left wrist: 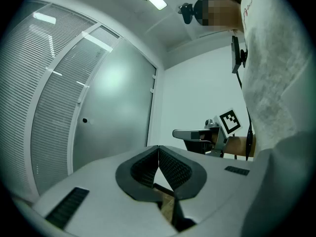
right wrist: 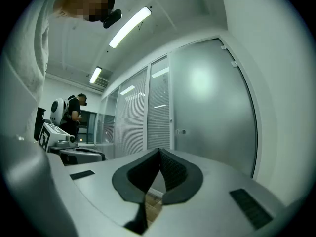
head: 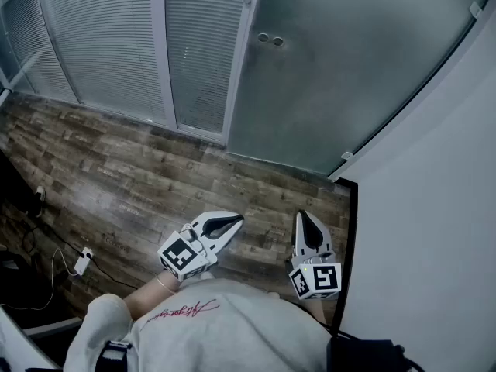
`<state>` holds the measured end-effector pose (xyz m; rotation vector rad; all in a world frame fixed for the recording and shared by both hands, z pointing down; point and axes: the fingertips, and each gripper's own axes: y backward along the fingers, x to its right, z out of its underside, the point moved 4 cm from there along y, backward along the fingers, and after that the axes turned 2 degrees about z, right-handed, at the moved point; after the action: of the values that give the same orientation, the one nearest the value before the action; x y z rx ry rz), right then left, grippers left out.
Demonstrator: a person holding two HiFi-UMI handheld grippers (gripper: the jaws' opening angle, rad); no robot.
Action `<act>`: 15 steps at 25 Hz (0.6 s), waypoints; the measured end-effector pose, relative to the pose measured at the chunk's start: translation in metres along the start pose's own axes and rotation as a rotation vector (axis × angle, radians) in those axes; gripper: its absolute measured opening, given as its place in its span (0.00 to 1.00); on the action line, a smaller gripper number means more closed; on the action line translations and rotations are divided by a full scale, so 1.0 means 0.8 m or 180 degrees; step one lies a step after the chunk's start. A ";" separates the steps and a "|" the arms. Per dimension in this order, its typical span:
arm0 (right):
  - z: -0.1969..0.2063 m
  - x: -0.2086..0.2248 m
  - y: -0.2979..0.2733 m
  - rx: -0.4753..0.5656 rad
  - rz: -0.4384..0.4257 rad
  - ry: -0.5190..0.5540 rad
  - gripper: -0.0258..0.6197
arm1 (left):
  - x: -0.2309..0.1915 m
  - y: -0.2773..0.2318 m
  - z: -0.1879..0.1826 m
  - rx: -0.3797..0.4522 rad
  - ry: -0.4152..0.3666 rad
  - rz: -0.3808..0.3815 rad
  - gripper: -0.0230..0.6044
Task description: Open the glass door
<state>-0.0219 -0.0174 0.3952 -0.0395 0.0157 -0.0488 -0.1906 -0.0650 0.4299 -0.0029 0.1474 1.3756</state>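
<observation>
A frosted glass door [head: 341, 60] stands closed ahead, its round lock fitting [head: 270, 39] near its left edge. The same glass door [left wrist: 116, 102] [right wrist: 212, 107] fills both gripper views, with the lock fitting [right wrist: 180, 131] small and far off. My left gripper [head: 235, 222] hangs over the wood floor, well short of the door, jaws shut with nothing between them. My right gripper [head: 305, 219] hovers beside it to the right, also shut and empty. In the left gripper view the right gripper [left wrist: 190, 133] shows at mid right.
Slatted glass panels [head: 116, 45] run to the left of the door. A white wall [head: 434, 208] closes off the right side. A power strip and cables [head: 81, 263] lie on the floor at lower left. A person [right wrist: 74, 110] stands far off in the right gripper view.
</observation>
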 end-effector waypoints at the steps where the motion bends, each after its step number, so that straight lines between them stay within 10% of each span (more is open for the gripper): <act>1: 0.000 0.000 -0.001 0.0009 -0.0001 -0.0001 0.07 | -0.001 0.000 0.000 -0.0012 0.0036 -0.0005 0.06; 15: 0.004 -0.012 -0.001 -0.0002 -0.0011 0.0019 0.07 | -0.003 0.012 0.000 0.0021 0.0028 -0.0017 0.06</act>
<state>-0.0317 -0.0179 0.3985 -0.0401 0.0217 -0.0522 -0.2002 -0.0658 0.4308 -0.0039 0.1590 1.3699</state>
